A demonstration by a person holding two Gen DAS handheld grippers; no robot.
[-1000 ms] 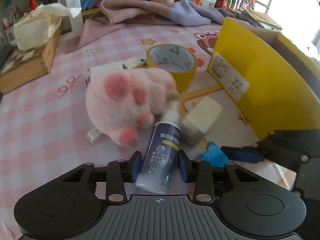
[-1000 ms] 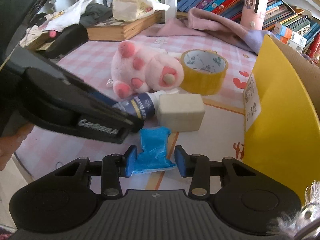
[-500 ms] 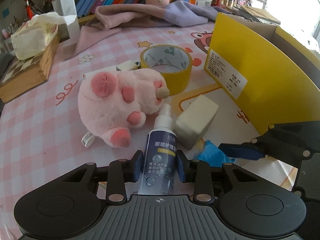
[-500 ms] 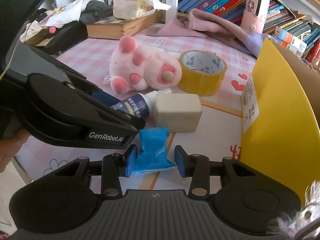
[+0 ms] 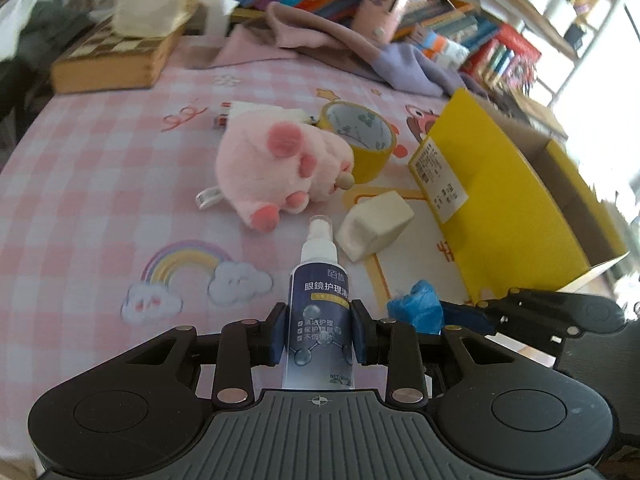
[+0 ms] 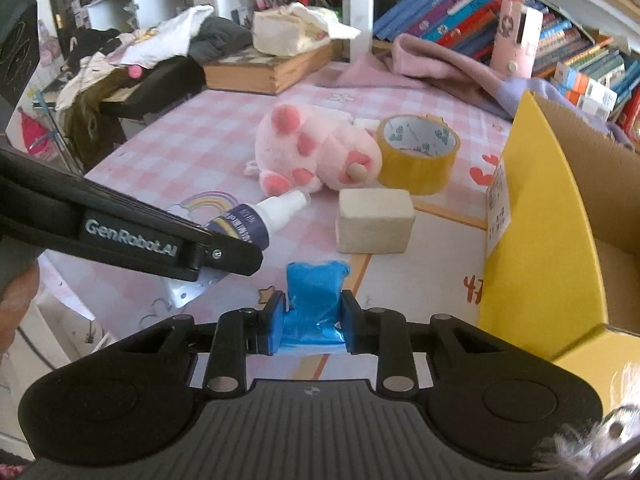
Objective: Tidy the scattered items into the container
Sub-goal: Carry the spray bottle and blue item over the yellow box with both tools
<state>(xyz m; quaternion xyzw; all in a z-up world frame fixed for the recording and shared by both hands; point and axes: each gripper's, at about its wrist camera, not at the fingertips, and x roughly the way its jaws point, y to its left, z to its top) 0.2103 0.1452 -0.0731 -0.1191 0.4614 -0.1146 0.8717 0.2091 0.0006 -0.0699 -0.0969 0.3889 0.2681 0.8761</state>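
The spray bottle (image 5: 320, 312) has been lifted clear by the left tool (image 5: 318, 334); the blue packet (image 6: 314, 300) has just been clamped by the right tool (image 6: 308, 322), so both can be carried to the yellow box (image 6: 552, 240).

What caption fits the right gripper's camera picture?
Right gripper pinches a crumpled blue packet beside the yellow box while the left gripper holds a spray bottle.

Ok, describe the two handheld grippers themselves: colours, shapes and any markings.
Both are matte black plastic. The left gripper and the right gripper each have blue pads on two short fingers, black linkage bars with silver pivot pins, a ribbed grey-black front plate with a small crosshair mark, and a round disc on either side. White "GenRobot.AI" lettering runs along the left gripper's side.
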